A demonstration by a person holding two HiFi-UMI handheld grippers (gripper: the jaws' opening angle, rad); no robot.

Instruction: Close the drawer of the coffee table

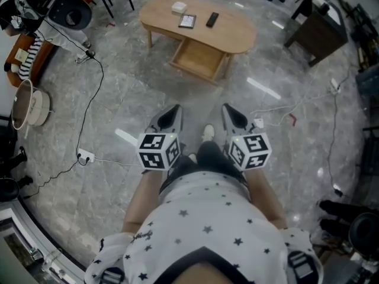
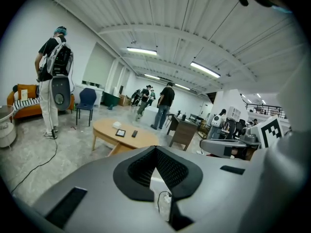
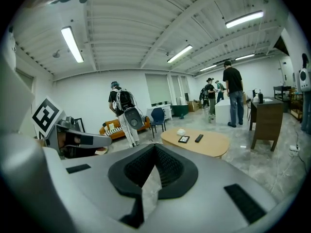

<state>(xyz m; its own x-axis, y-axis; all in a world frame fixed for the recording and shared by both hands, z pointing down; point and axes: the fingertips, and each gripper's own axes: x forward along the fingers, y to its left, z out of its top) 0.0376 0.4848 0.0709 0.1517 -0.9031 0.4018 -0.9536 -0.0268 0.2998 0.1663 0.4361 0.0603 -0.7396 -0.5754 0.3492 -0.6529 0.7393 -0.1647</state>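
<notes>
Far left on the floor (image 1: pixel 118 93) stands a white tub (image 1: pixel 37 106); I cannot tell what is in it. My left gripper (image 1: pixel 175 108) has its jaws pressed together with nothing between them, and in its own view (image 2: pixel 156 148) the dark pads meet at a point. Its cube (image 1: pixel 159 151) bears black-and-white square markers, no words.

The table (image 1: pixel 237 33) is ahead of me, well apart from both grippers. It is an oval of light wood on short legs. The drawer (image 1: pixel 198 58) hangs under the top on the side facing me. It is pulled well out, a shallow light-wood tray with its bare bottom showing. On the top lie a white box (image 1: pixel 179 7), a dark tablet (image 1: pixel 187 21) and a black remote (image 1: pixel 212 19). Any print on them is too small to read.

My right gripper (image 1: pixel 227 107) is likewise closed on nothing, its pads meeting in its own view (image 3: pixel 154 148). Far right stands a dark cabinet (image 1: pixel 317 31).
</notes>
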